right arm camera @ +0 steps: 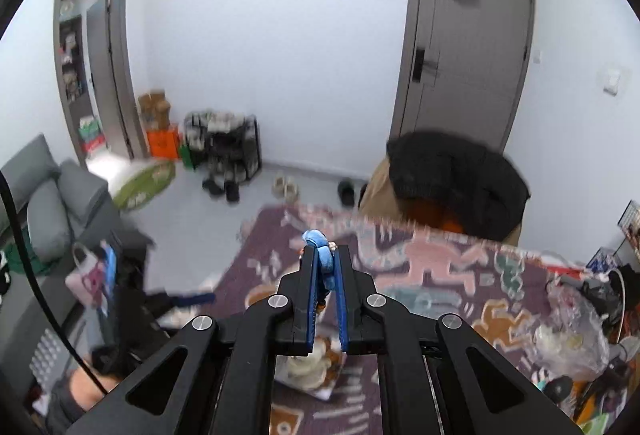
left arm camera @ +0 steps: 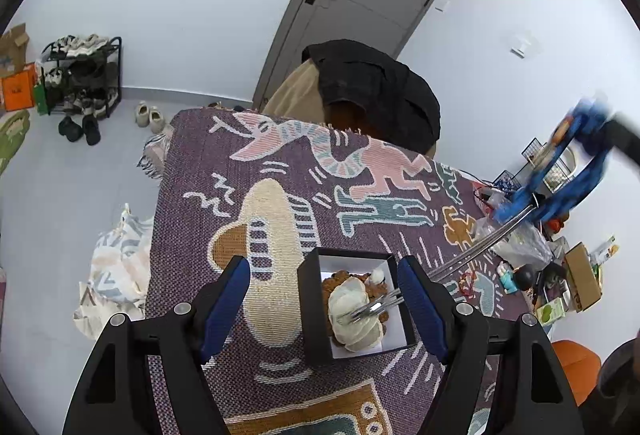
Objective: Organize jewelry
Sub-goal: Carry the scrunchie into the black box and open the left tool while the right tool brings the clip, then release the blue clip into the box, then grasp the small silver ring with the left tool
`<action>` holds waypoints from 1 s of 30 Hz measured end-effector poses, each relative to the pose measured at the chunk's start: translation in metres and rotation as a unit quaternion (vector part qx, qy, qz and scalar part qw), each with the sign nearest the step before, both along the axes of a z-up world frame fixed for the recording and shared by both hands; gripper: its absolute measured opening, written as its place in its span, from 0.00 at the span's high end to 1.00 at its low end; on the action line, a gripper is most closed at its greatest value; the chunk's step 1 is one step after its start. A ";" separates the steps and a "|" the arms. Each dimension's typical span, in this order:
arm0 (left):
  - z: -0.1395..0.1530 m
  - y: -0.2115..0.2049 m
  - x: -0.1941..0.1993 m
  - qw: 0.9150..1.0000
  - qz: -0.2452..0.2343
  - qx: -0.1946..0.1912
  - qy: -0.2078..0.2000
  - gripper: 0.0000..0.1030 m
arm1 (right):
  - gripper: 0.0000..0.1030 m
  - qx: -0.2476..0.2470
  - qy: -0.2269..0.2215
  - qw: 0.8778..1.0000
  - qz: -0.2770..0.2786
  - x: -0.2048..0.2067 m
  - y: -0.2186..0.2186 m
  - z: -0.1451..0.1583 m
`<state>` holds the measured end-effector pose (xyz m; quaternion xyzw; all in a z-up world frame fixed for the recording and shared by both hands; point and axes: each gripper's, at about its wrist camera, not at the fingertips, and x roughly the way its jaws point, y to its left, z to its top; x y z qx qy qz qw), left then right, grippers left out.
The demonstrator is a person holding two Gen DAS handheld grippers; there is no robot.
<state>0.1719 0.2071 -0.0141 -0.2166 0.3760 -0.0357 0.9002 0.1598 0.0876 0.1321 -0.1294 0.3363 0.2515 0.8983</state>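
A small black box (left arm camera: pixel 310 315) with a white lining lies on the purple patterned cloth (left arm camera: pixel 224 171). It holds brown beads (left arm camera: pixel 340 277) and a cream bangle (left arm camera: pixel 354 309). My left gripper (left arm camera: pixel 323 262) stands open around the box, its right finger at the box's right edge and its left finger well clear. Long metal tongs (left arm camera: pixel 472 255) reach in from the right, their forked tip on the bangle. My right gripper (right arm camera: pixel 325 249) is shut on the tongs' blue padded handle (right arm camera: pixel 318 241). It shows blurred at the upper right (left arm camera: pixel 560 171) in the left wrist view. The box (right arm camera: pixel 320 383) lies just below it.
Plastic bags (left arm camera: pixel 520 243), a cardboard carton (left arm camera: pixel 582 275) and small figures crowd the table's right end. A chair draped with a black coat (left arm camera: pixel 376 87) stands behind the table. A tote bag (left arm camera: pixel 116 275) lies on the floor to the left, near a shoe rack (left arm camera: pixel 82 75).
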 end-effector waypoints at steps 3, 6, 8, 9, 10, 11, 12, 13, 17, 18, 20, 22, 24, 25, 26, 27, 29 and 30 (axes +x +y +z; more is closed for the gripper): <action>-0.001 0.000 -0.001 1.000 0.001 0.000 0.002 0.25 | 0.80 -0.007 0.030 1.000 -0.006 0.010 -0.004 -0.017; -0.001 -0.003 0.002 1.000 -0.002 0.001 0.003 0.25 | 0.41 -0.002 0.029 1.000 -0.010 0.011 -0.016 -0.022; -0.001 -0.008 0.004 1.000 -0.006 0.001 0.004 0.25 | 0.39 0.001 0.021 1.000 -0.016 0.010 -0.026 -0.024; -0.001 -0.011 0.006 1.000 -0.008 0.001 0.004 0.25 | 0.39 0.004 0.026 0.999 -0.019 0.011 -0.034 -0.027; -0.001 -0.014 0.008 1.000 -0.010 0.001 0.005 0.25 | 0.39 0.008 0.030 0.999 -0.022 0.011 -0.038 -0.028; -0.001 -0.019 0.010 1.000 -0.014 0.001 0.005 0.25 | 0.39 0.014 0.036 0.999 -0.028 0.013 -0.046 -0.031; -0.001 -0.024 0.012 1.000 -0.020 0.001 0.006 0.25 | 0.39 0.017 0.041 0.998 -0.035 0.014 -0.054 -0.034; -0.002 -0.029 0.014 1.000 -0.025 0.002 0.006 0.25 | 0.39 0.020 0.045 0.998 -0.043 0.016 -0.062 -0.038; -0.005 -0.057 0.025 0.999 -0.052 0.005 0.014 0.25 | 0.39 0.029 0.068 0.994 -0.075 0.023 -0.097 -0.057; -0.006 -0.064 0.028 0.998 -0.059 0.005 0.015 0.25 | 0.39 0.031 0.073 0.993 -0.085 0.024 -0.107 -0.062; -0.007 -0.076 0.033 0.997 -0.069 0.006 0.017 0.25 | 0.39 0.033 0.077 0.991 -0.104 0.026 -0.126 -0.070; -0.009 -0.091 0.039 0.996 -0.082 0.008 0.019 0.25 | 0.39 0.033 0.082 0.988 -0.123 0.029 -0.146 -0.078; -0.011 -0.105 0.043 0.995 -0.093 0.012 0.023 0.25 | 0.39 0.036 0.090 0.985 -0.140 0.030 -0.165 -0.087; -0.012 -0.114 0.046 0.995 -0.100 0.014 0.025 0.25 | 0.39 0.038 0.092 0.984 -0.149 0.031 -0.174 -0.091; -0.012 -0.120 0.048 0.994 -0.105 0.015 0.026 0.25 | 0.39 0.038 0.093 0.983 -0.156 0.031 -0.180 -0.094; -0.013 -0.128 0.050 0.993 -0.112 0.017 0.028 0.25 | 0.39 0.040 0.095 0.980 -0.168 0.031 -0.191 -0.099; -0.015 -0.142 0.055 0.992 -0.125 0.020 0.031 0.25 | 0.39 0.045 0.098 0.977 -0.185 0.032 -0.205 -0.106; -0.016 -0.150 0.057 0.991 -0.131 0.023 0.032 0.25 | 0.39 0.045 0.099 0.974 -0.199 0.032 -0.215 -0.110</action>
